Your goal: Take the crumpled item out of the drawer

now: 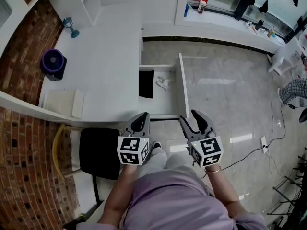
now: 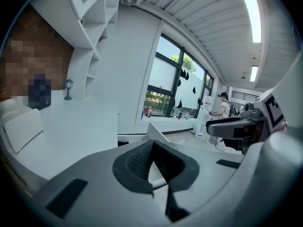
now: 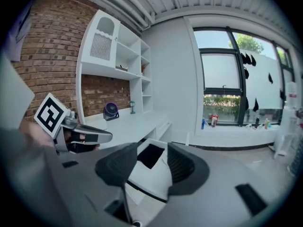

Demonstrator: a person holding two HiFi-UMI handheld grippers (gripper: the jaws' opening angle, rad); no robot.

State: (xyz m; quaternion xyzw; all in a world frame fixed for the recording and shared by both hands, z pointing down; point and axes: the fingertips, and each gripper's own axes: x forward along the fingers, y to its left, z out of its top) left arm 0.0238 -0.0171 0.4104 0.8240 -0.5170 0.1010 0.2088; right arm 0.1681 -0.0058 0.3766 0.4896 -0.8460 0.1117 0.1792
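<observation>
White desk (image 1: 105, 66) runs along brick wall (image 1: 19, 123), its drawer (image 1: 181, 87) pulled open over tiled floor. Crumpled item (image 1: 161, 83), white, lies inside drawer between black item (image 1: 146, 84) and drawer's front panel, untouched. Person holds both tools at drawer's near end, apart from contents: left gripper (image 1: 144, 116) pressed together, nothing pinched; right gripper (image 1: 187, 115) spread, empty. Purple fan (image 1: 52, 61) sits at desk's wall edge.

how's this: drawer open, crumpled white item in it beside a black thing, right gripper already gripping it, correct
One error: the right gripper grips nothing; the right gripper view shows its jaws apart and empty. The drawer is open, with the crumpled white item in it beside the black thing.
</observation>
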